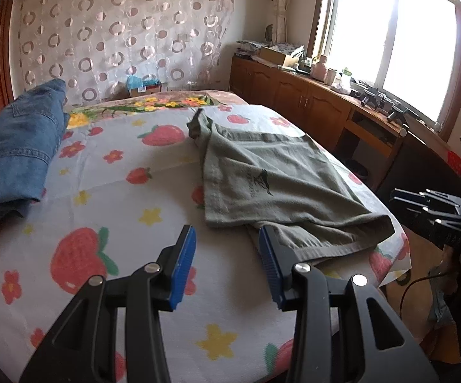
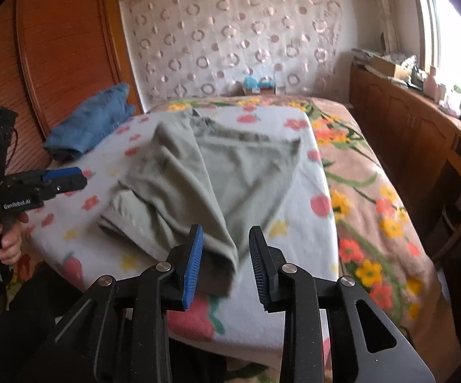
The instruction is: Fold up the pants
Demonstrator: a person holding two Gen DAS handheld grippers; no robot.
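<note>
Grey-green pants (image 1: 272, 175) lie partly folded on the strawberry-print sheet (image 1: 109, 198) of the bed; they also show in the right wrist view (image 2: 198, 178). My left gripper (image 1: 227, 249) is open and empty, its fingers just short of the pants' near hem. My right gripper (image 2: 225, 252) is open and empty, hovering just over the near corner of the pants. The right gripper also shows at the edge of the left wrist view (image 1: 428, 204), and the left gripper shows in the right wrist view (image 2: 67, 175), held in a hand.
Folded blue jeans (image 1: 16, 153) lie at the bed's far left by a wooden headboard (image 2: 61, 51). A floral blanket (image 2: 374, 185) covers the bed's right side. A wooden cabinet (image 1: 310, 99) with clutter runs under the window. A small box (image 1: 144, 86) sits by the patterned curtain.
</note>
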